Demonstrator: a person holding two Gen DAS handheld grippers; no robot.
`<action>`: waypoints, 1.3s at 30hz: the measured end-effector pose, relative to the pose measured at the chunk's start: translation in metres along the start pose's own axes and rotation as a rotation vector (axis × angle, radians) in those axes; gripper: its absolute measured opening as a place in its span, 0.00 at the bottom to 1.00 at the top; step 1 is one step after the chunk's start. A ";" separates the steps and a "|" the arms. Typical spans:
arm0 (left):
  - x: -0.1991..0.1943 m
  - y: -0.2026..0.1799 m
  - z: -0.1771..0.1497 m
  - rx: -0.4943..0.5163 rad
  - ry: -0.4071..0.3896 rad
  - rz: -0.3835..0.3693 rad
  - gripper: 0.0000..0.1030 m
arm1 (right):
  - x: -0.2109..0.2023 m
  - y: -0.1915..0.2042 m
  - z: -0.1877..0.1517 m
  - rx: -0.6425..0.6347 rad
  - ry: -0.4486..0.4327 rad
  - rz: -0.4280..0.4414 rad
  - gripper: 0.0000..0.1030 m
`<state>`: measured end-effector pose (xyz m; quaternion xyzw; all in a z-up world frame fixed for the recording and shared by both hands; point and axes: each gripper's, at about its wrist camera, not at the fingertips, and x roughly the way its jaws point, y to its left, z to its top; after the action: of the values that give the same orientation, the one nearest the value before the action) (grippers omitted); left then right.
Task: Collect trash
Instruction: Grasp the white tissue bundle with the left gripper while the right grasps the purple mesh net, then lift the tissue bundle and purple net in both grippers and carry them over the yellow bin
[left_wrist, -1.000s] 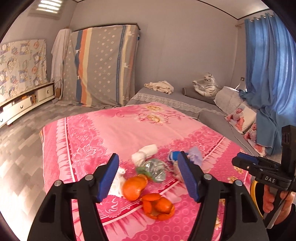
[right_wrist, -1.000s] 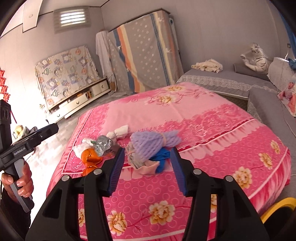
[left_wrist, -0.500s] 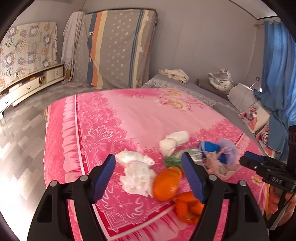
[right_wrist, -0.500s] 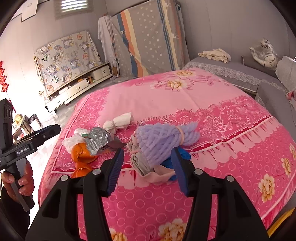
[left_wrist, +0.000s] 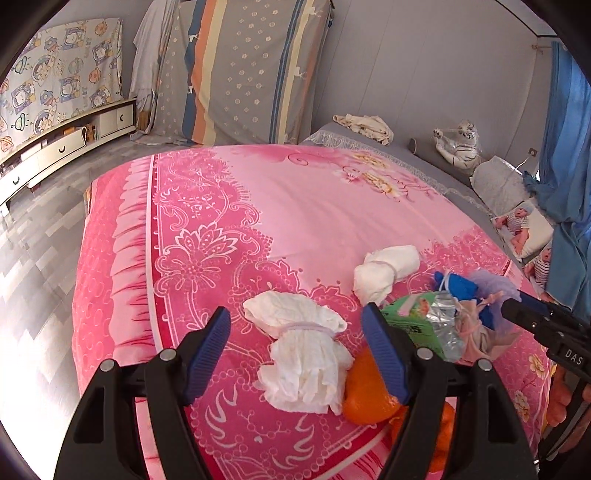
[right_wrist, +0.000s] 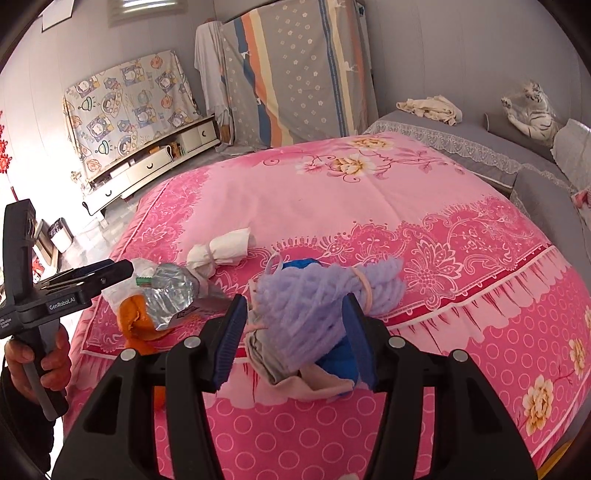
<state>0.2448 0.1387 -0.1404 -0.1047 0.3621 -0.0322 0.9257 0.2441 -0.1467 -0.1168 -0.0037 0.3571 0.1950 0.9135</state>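
Observation:
A pile of trash lies on the pink bedcover (left_wrist: 295, 206). My left gripper (left_wrist: 295, 332) is open, and a white tissue bundle (left_wrist: 303, 354) tied with a band lies between its blue pads, not pressed. Orange peel (left_wrist: 365, 391), a crushed green and silver packet (left_wrist: 424, 325) and a second white bundle (left_wrist: 384, 269) lie to its right. My right gripper (right_wrist: 295, 332) is open around a purple yarn bundle (right_wrist: 317, 299). That bundle rests on a blue cloth (right_wrist: 340, 358) and a pale cloth (right_wrist: 295, 376). A hand holds the left gripper (right_wrist: 110, 271) at the left edge.
A grey sofa (right_wrist: 461, 147) with a plush tiger (right_wrist: 532, 110) stands behind the bed. A striped mattress (left_wrist: 240, 74) leans on the far wall beside a low cabinet (left_wrist: 66, 144). Blue curtain (left_wrist: 569, 147) and dolls (left_wrist: 517, 225) are at right. Bare floor (left_wrist: 37, 240) lies left.
Both grippers have dropped closer to the pile. The left one has shifted from over the orange peel to the white tissue bundle. The right one has closed in on the purple yarn.

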 end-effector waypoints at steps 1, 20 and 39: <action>0.001 0.001 0.000 0.001 0.004 0.002 0.68 | 0.001 0.000 0.000 0.000 0.003 0.005 0.49; 0.026 -0.002 -0.005 -0.005 0.076 -0.024 0.35 | 0.012 -0.011 -0.008 0.039 0.044 0.023 0.30; -0.020 0.009 0.003 -0.055 -0.025 -0.030 0.32 | -0.035 -0.011 -0.002 0.053 -0.058 0.041 0.06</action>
<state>0.2321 0.1505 -0.1270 -0.1361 0.3499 -0.0348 0.9262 0.2229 -0.1692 -0.0970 0.0336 0.3354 0.2043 0.9191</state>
